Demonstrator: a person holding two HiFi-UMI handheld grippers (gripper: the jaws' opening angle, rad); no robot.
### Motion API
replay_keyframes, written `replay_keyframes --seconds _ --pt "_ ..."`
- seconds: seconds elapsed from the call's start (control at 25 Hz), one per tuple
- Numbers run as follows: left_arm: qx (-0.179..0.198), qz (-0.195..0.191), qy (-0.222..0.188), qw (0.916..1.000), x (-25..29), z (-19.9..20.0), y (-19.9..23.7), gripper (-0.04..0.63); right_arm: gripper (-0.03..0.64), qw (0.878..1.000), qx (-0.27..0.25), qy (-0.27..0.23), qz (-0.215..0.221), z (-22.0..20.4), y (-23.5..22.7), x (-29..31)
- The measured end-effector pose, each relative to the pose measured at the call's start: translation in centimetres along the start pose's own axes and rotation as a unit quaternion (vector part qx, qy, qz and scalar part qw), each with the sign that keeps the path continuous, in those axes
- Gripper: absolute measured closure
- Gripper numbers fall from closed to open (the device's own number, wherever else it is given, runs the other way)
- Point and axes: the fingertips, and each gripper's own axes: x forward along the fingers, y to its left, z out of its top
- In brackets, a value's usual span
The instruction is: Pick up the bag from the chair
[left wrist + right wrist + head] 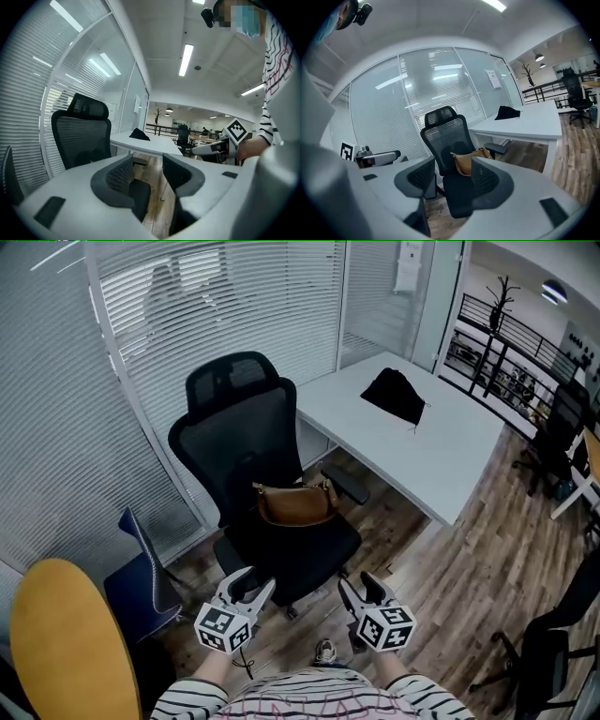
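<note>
— How far along is the pickup?

— Not begun. The brown handbag (295, 502) sits on the office chair (239, 427), on its seat against the backrest.

— And the tools?

— The left tool (251, 585) and right tool (358, 585) are both released and empty. They hover off the chair's front edge, short of the handbag.

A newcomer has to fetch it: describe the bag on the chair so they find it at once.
Beside the white desk stands a black mesh chair. The bag lies on its seat, against the backrest. It is tan-brown; the chair and the bundle on the desk are black.
</note>
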Motion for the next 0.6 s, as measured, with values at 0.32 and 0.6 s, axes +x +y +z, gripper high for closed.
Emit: replay_keyframes --seconds 0.32,0.6 --pt "-0.031 0.055 0.008 0.998 6.5 -1.1 1.3 0.42 0.38 0.999 -0.018 0.024 0.035 2.7 -6.3 4.8" --pt "-0.047 0.089 0.02 0.9947 8.9 -1.9 3.6 0.42 0.38 0.998 -0.011 0.043 0.044 3.4 -8.9 8.4"
